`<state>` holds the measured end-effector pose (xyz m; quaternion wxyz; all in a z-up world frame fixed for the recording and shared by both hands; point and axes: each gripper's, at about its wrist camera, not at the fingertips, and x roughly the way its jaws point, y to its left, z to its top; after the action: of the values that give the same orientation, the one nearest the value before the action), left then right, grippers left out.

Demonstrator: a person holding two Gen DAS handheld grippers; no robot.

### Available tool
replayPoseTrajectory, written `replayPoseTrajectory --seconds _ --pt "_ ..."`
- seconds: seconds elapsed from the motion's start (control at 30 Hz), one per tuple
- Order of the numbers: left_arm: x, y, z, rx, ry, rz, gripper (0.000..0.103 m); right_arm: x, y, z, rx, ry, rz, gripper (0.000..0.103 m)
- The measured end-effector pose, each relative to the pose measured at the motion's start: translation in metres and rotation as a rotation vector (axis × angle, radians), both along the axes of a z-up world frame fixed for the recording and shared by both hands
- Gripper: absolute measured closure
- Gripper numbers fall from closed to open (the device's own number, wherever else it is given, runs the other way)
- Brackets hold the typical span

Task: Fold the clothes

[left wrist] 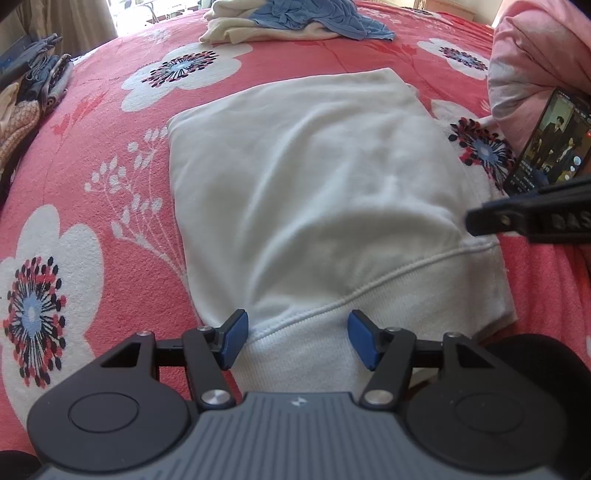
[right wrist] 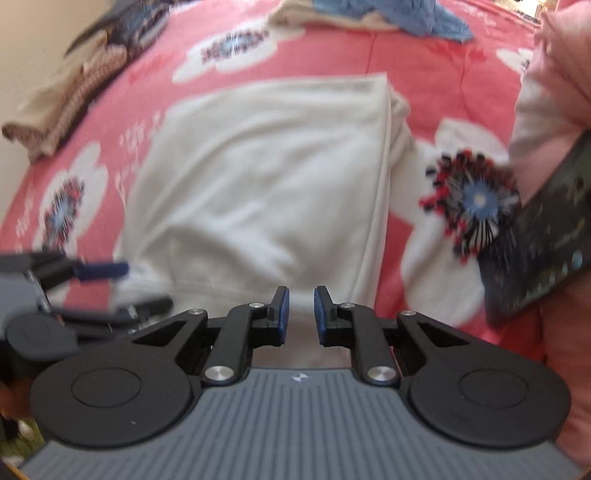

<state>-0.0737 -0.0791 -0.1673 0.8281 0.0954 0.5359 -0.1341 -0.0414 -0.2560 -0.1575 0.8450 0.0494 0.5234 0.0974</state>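
Left gripper (left wrist: pixel 295 338): jaws well apart, blue pads (left wrist: pixel 233 339) hovering over the ribbed hem of the white sweatshirt (left wrist: pixel 314 177), nothing pinched between them.
Right gripper (right wrist: pixel 301 310): jaws drawn close with a narrow gap, nothing visibly clamped; poised above the near edge of the same garment; view blurred.
Folded stack (left wrist: pixel 33 96): denim and knitted pieces piled at the far left edge of the bed, well apart from the sweatshirt.
Bedspread (left wrist: pixel 92 229): coral pink with large white flowers, lying under everything.
White sweatshirt: folded into a long rectangle, flat in the middle of the bedspread, hem nearest the grippers.
Unfolded heap (left wrist: pixel 295 18): cream cloth with a blue garment on top, at the far side beyond the sweatshirt.
Phone (left wrist: pixel 550 140): propped with screen lit, right of the sweatshirt, leaning against a pink pillow (left wrist: pixel 535 59).
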Motion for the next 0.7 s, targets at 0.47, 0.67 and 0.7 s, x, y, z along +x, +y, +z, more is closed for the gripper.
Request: replayPoseTrajectory --seconds 0.47,0.67,0.7 --pt "0.002 -0.001 0.0 0.02 0.01 -0.004 0.04 0.014 0.004 -0.034 0.012 0.055 -0.002 0.09" --pt "0.002 0.0 0.0 0.02 0.01 -0.003 0.04 0.013 0.004 -0.036 0.019 0.054 -0.012 0.089" --pt "0.002 0.0 0.0 0.021 0.009 -0.004 0.039 0.013 0.004 -0.036 0.019 0.053 -0.015 0.089"
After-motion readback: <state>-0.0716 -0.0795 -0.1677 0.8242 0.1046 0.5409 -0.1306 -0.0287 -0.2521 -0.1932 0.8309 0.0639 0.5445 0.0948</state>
